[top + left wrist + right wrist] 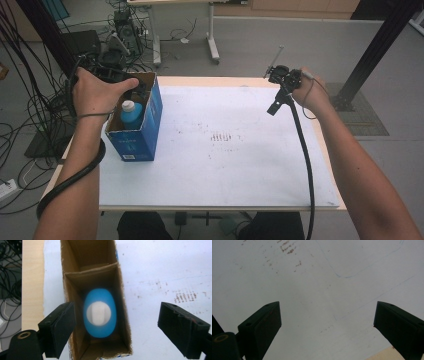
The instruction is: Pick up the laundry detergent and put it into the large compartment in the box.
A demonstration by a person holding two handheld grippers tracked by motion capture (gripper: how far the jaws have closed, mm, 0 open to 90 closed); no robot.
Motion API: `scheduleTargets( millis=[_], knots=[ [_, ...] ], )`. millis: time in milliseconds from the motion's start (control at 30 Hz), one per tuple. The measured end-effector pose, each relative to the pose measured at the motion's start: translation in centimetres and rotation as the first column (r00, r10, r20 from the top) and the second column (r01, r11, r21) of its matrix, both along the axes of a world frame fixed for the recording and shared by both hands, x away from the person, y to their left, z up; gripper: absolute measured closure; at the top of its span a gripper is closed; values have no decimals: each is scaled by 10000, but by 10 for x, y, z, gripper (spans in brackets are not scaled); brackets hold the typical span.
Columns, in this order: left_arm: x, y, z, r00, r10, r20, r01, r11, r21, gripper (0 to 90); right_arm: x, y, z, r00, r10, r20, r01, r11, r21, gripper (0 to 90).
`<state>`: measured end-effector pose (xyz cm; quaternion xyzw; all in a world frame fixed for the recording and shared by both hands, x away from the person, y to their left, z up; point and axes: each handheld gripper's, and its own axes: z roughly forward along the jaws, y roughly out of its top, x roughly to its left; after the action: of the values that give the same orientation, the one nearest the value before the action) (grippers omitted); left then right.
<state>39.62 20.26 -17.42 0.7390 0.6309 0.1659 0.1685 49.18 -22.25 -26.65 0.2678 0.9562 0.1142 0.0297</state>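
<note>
Directly below the left gripper (117, 332), its jaws spread wide, the blue bottle (100, 312) sits deep in the narrow cardboard box (72, 272). The box walls hem it closely on both sides, and a cardboard divider (91, 270) closes the space beyond. Under the right gripper (327, 327) lies bare white table (317, 290), unobstructed.

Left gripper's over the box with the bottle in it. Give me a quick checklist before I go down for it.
1. Left gripper open: ok, fingers wide apart.
2. Centred over the blue bottle: ok.
3. Fingers fit inside the box: not ok, they straddle its walls.
4. Bottle upright, white cap on top: ok.
5. Right gripper out of the way: ok, open over bare white table.
6. Cap tightness: cannot tell.
</note>
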Motion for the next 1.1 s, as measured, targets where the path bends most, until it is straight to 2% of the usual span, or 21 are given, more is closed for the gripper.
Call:
scheduleTargets(
  millis=[67, 333, 433, 700, 767, 900, 1000, 1100],
  knots=[
    [-2, -2, 5, 9999, -110, 29, 110, 9999, -127, 136, 0, 0, 0, 10000, 10, -10, -10, 10000, 2, 74],
    [-10, -9, 20, 9990, -419, -124, 417, 9990, -145, 79, 0, -1, 1, 10000, 20, 31, -20, 10000, 43, 74],
    [-13, -14, 24, 9972, -685, -306, 683, 9976, -60, 74, 0, -1, 1, 10000, 7, 24, -7, 10000, 14, 74],
    [-22, -35, 31, 9895, -1370, -464, 1376, 9904, 109, 63, 1, 1, 0, 10000, -8, -53, 9, 10000, 55, 74],
    [-23, -40, 31, 9853, -1616, -555, 1628, 9865, 180, 62, 2, 0, 1, 10000, -6, -37, 6, 10000, 99, 74],
    [-25, -51, 31, 9764, -2063, -641, 2071, 9783, 53, 62, 1, -1, 2, 10000, -76, -56, 77, 9999, 73, 74],
    [-26, -59, 29, 9654, -2505, -727, 2496, 9681, -210, 64, 1, -2, 1, 9998, -139, -122, 140, 9999, 78, 74],
    [-28, -68, 27, 9565, -2802, -812, 2792, 9599, -235, 66, -1, -3, 1, 9998, -163, -124, 164, 9998, 82, 74]
  ],
)
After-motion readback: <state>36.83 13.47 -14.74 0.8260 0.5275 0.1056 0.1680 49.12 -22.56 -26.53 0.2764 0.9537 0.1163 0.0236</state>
